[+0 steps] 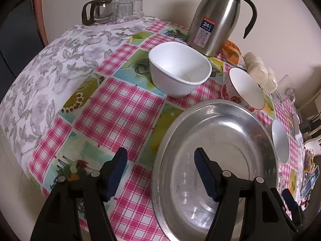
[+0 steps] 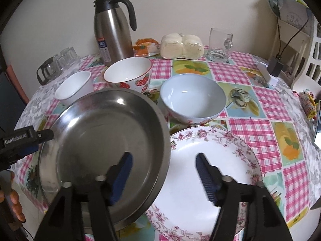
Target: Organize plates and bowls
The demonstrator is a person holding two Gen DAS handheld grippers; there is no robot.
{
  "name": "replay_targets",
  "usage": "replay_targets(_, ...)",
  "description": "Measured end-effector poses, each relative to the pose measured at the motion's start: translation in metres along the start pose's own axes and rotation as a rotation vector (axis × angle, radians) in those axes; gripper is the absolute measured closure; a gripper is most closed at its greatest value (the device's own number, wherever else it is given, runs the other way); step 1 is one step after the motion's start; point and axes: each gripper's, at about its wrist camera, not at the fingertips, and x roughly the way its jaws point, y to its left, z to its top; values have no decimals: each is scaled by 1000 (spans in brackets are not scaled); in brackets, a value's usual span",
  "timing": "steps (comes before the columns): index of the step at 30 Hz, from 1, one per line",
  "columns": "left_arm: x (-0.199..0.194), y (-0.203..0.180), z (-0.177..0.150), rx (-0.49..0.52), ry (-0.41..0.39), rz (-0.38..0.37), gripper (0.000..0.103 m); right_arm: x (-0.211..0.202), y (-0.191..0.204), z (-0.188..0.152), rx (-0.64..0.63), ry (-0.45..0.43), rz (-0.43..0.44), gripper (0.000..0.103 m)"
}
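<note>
A steel plate (image 1: 220, 130) (image 2: 100, 120) lies on the checked tablecloth, its right edge over a floral-rimmed plate (image 2: 230, 154). My left gripper (image 1: 160, 170) (image 2: 26, 140) is open astride the steel plate's left rim, pads clear of it. My right gripper (image 2: 164, 172) is open too, one finger over the steel plate and one over the floral plate. Behind them stand a white bowl (image 1: 180, 70) (image 2: 74, 88), a strawberry-patterned bowl (image 1: 244, 88) (image 2: 128, 74) and a pale blue bowl (image 2: 192, 98) (image 1: 279, 140).
A steel thermos jug (image 1: 216, 20) (image 2: 112, 36) stands at the back by the wall, with a glass carafe (image 1: 100, 10) and upturned glasses to its left. Wrapped buns (image 2: 180, 46) and a glass mug (image 2: 219, 46) sit at the back right. A white chair (image 2: 305, 56) stands beyond the table's right side.
</note>
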Motion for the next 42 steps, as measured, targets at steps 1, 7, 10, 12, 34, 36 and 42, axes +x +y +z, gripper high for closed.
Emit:
replay_targets(1,0,-1,0,6,0,5,31,0,0,0,1,-1,-3,27)
replay_targets(7,-1,-10,-2,73,-26,50,21,1,-4,1,12,-4,-12,18)
replay_targets(10,-3,-16,-3,115,-49,73,14,0,-7,1,21,-10,-20,11)
replay_targets(12,-6,-19,-3,136,-70,83,13,-1,-9,1,32,-13,-27,8)
replay_targets(34,-30,-55,-17,275,-164,81,11,-9,-32,5,99,-29,-53,0)
replay_targets(36,-34,-60,-19,286,-173,60,4,-10,-35,5,106,-30,-56,0)
replay_targets(42,-43,-81,-29,324,-201,13,2,-14,-49,4,127,-26,-69,0)
